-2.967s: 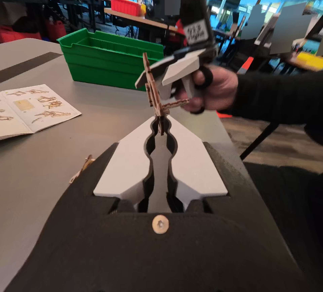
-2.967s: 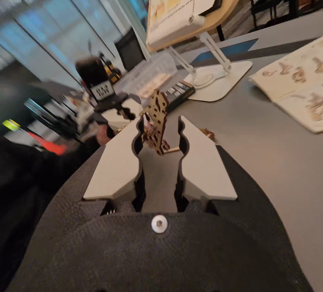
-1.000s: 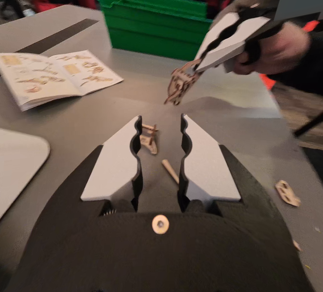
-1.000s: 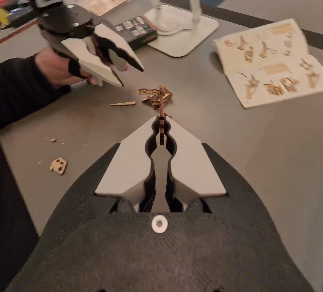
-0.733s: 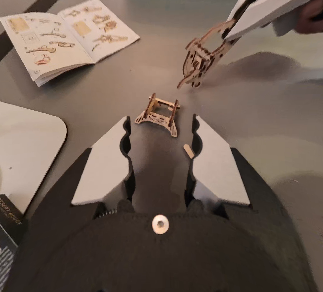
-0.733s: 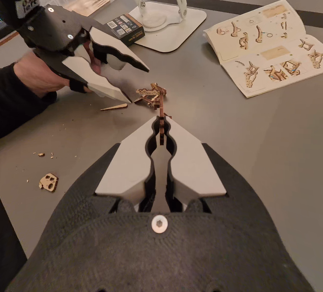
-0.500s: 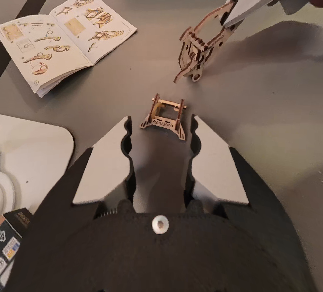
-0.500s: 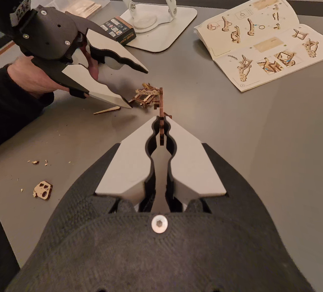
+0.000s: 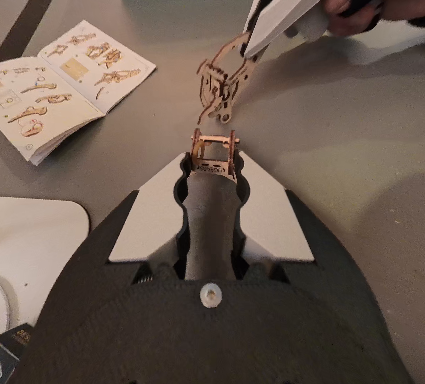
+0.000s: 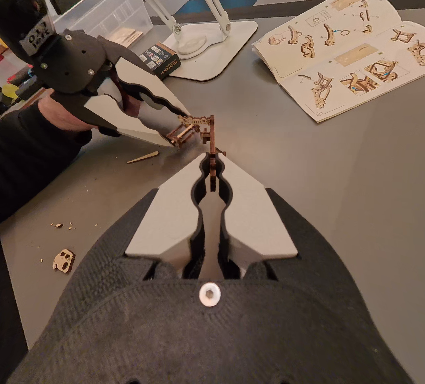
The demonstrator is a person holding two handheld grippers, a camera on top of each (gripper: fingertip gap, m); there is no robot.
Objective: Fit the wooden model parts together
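L gripper (image 9: 212, 161): was apart above the desk (image 9: 322, 165) 0.5 s ago; now fingers closed in on small wooden frame (image 9: 213, 154), touching both its sides. Frame sits on desk, not yet lifted.
R gripper (image 10: 211, 165): unchanged, clamped on larger wooden assembly (image 10: 210, 140), held just beyond the frame, apart from it.
Meaning: both parts now in hand; est. next = lift frame, align, mate.
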